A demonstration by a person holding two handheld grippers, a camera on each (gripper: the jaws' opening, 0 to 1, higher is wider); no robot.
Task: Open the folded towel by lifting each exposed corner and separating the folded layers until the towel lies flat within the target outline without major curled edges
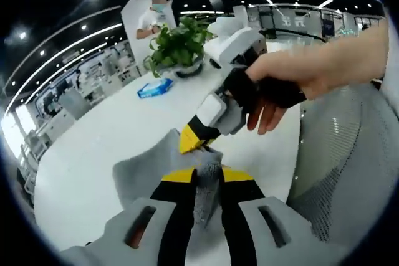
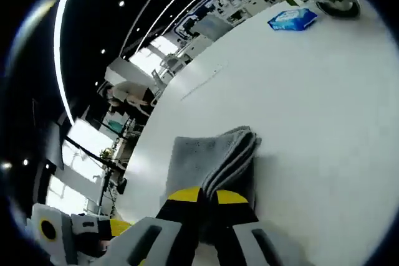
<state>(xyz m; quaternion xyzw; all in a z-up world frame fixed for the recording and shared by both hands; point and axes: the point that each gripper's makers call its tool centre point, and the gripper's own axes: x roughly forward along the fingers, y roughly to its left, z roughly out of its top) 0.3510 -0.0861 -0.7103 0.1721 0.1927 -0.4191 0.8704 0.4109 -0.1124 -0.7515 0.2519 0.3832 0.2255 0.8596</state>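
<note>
Grey towel [image 2: 212, 157] still folded, lying on the white table [image 2: 312, 110], stacked layers facing the right gripper [image 2: 207, 199], long axis running away from it toward the far side. Right jaws nearly closed, pinching the near edge of the layers. Left gripper [image 1: 207, 182] also clamped on towel fabric, jaws narrow. Potted plant [image 1: 177, 45] and blue packet [image 1: 154, 88] well apart, farther back on the table.
</note>
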